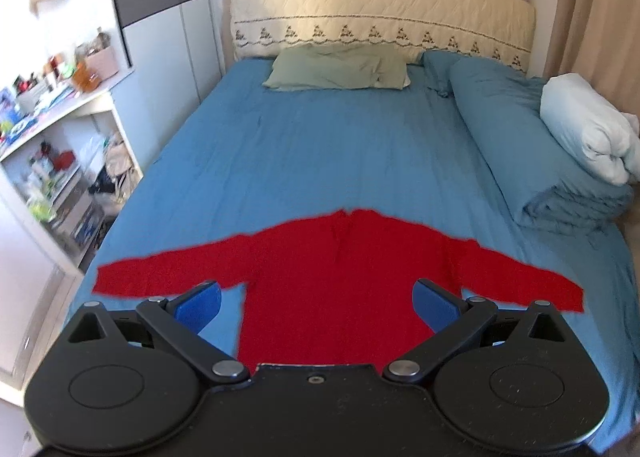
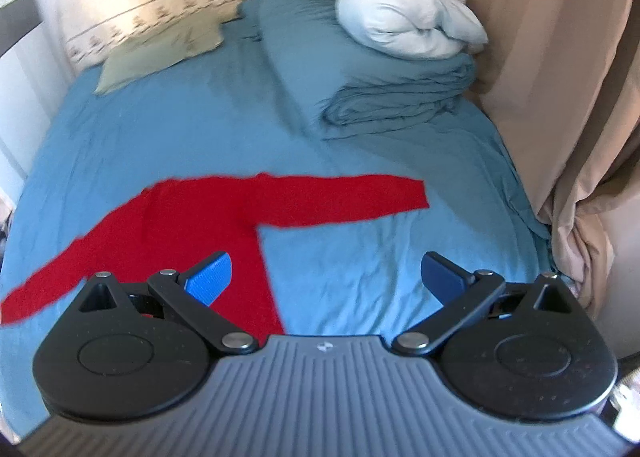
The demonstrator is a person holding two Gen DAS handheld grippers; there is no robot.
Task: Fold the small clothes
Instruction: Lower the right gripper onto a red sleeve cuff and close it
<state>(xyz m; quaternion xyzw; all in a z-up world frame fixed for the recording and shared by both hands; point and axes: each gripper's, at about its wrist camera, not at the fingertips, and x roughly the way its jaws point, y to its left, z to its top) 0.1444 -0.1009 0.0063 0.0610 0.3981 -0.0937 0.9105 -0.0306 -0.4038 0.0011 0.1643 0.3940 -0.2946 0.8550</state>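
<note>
A small red long-sleeved sweater [image 1: 340, 269] lies flat on the blue bedsheet [image 1: 320, 153] with both sleeves spread out sideways. My left gripper [image 1: 316, 299] hovers open over the sweater's lower body, nothing between its blue pads [image 1: 198, 303]. In the right wrist view the same sweater [image 2: 224, 217] sits left of centre, its right sleeve [image 2: 352, 197] stretched toward the curtain side. My right gripper [image 2: 326, 277] is open above bare sheet just right of the sweater's side edge, holding nothing.
A green pillow [image 1: 340, 71] lies at the headboard. A rolled blue duvet [image 1: 532, 145] with a white bundle [image 1: 588, 133] on it runs along the right side. Cluttered white shelves [image 1: 60, 161] stand left of the bed; beige curtains [image 2: 560, 97] hang at the right.
</note>
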